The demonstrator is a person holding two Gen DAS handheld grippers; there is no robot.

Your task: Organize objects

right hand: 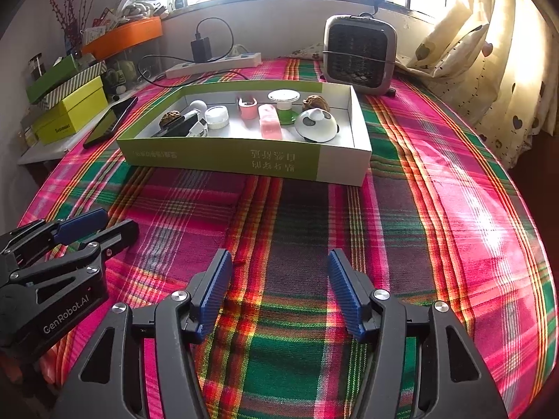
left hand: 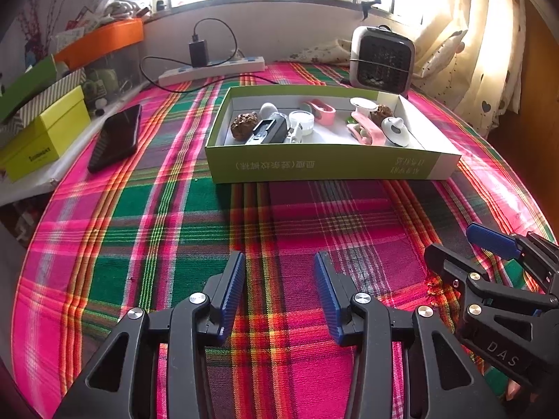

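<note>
A shallow green and white box (left hand: 314, 167) (right hand: 223, 157) rests on the plaid cloth and holds several small things: a brown walnut (left hand: 243, 125), a black device (left hand: 269, 129), a white jar (left hand: 302, 120) (right hand: 216, 116), pink clips (left hand: 363, 127) (right hand: 269, 122) and a white panda-shaped gadget (left hand: 394, 131) (right hand: 316, 126). My left gripper (left hand: 279, 269) hovers open over the cloth well short of the box, nothing between its blue pads. My right gripper (right hand: 279, 265) is likewise open and empty, and appears at the right edge of the left wrist view (left hand: 461, 244).
A black phone (left hand: 115, 136) (right hand: 110, 122) lies on the cloth left of the box. Yellow and green boxes (left hand: 45, 132) stack at the left edge. A power strip with charger (left hand: 213, 68) and a small heater (left hand: 382, 57) (right hand: 360, 54) stand behind the box. Curtains hang right.
</note>
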